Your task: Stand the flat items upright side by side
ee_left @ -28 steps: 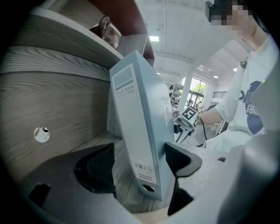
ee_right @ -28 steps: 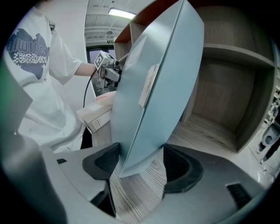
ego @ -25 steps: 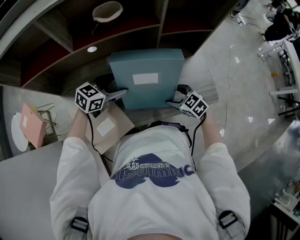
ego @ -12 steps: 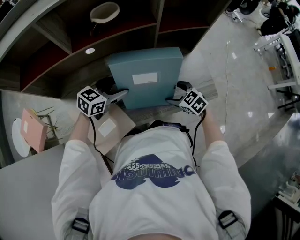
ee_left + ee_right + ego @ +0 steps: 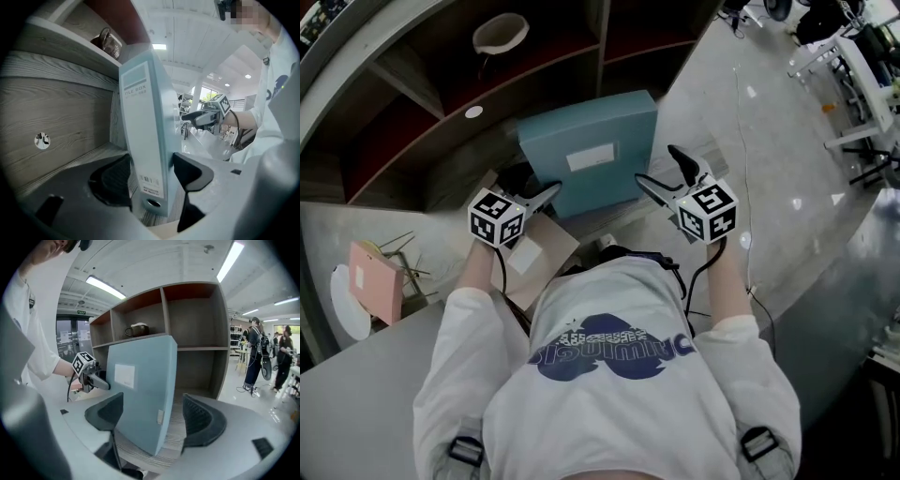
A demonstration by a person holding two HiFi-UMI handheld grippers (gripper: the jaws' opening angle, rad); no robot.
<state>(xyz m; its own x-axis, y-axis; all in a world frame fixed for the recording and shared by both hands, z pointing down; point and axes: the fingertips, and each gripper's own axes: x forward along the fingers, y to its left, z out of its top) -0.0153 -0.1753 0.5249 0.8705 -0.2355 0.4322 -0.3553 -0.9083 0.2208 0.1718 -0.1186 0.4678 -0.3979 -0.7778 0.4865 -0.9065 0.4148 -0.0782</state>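
Left gripper (image 5: 150, 174) clamps file box (image 5: 591, 150) (right gripper (image 5: 154, 416) opening round it).

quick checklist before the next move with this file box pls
1. File box standing upright on the shelf floor: ok.
2. Left tongs steadying it: ok, pads against both faces at the spine end.
3. Right tongs free of it: not ok. The jaws are opening and the pads are off it, but the box is between them.
4. Box stands unaided once released: cannot tell.
5. Next flat item at hand: ok. The tan flat box with a white label lies flat just below the left tongs in the head view.
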